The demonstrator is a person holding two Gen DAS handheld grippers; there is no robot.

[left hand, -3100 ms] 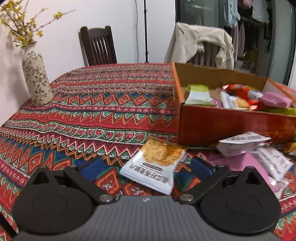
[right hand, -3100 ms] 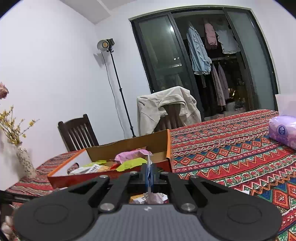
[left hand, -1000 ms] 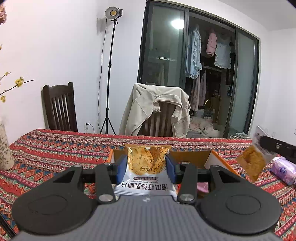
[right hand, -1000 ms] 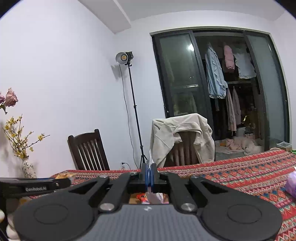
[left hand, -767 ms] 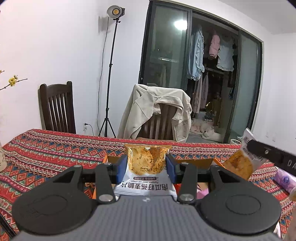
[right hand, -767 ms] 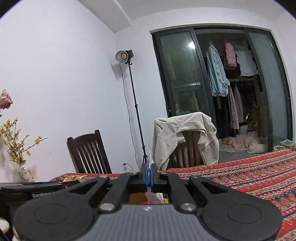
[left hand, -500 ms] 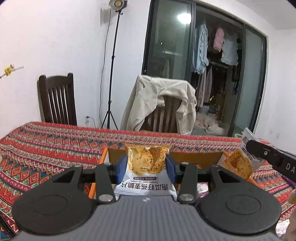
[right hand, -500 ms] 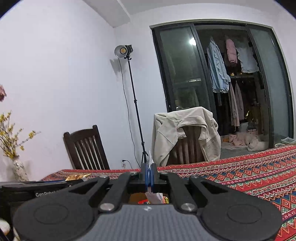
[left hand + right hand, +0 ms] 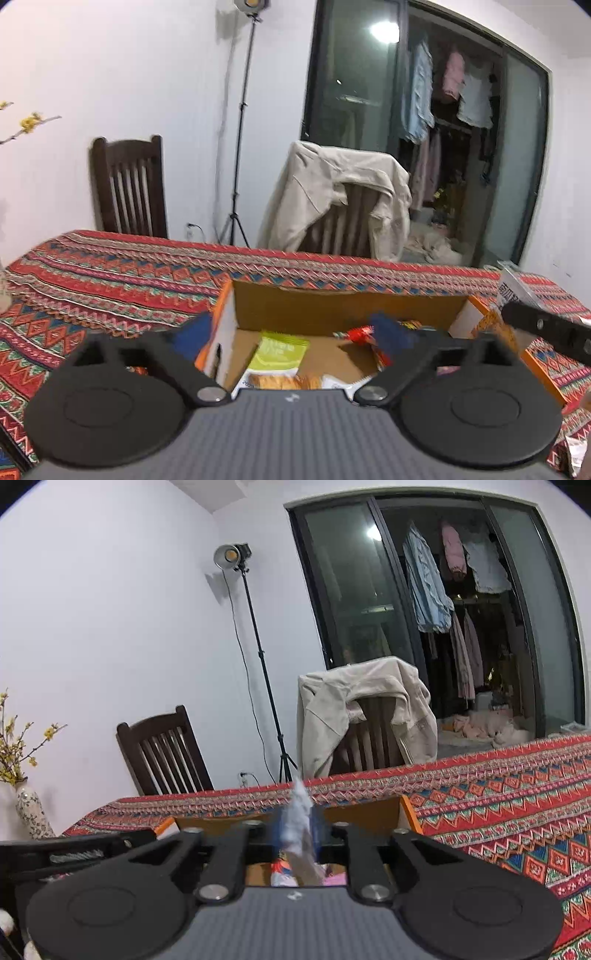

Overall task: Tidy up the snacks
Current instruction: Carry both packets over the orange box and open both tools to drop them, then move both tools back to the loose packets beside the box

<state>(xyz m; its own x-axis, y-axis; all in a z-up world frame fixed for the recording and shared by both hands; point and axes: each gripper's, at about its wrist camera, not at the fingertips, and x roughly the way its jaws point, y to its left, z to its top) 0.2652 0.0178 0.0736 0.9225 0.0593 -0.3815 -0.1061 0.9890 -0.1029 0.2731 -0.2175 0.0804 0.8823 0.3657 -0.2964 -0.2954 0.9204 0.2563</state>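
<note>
Over the near edge of the cardboard box [image 9: 347,306], which sits on the patterned tablecloth [image 9: 110,273], the left gripper [image 9: 291,332] has its jaws spreading wide, blurred with motion, and nothing is pressed between the blue pads [image 9: 388,334]. Just below them, at the near wall of the box, a cracker packet [image 9: 284,382] shows only its top edge above the gripper body. Farther in on the box floor lie a green packet [image 9: 279,350] and a red wrapper [image 9: 356,335].

The right gripper [image 9: 297,829] is at the box's right edge. Its jaws are opening, and a white packet [image 9: 301,812] stands blurred between the pads; whether they touch it is unclear.

Beyond the table's far edge stand a dark chair [image 9: 129,184], a second chair draped with a beige jacket [image 9: 343,195], and a lamp stand [image 9: 240,122]. A flowered vase [image 9: 31,814] is at the table's left edge.
</note>
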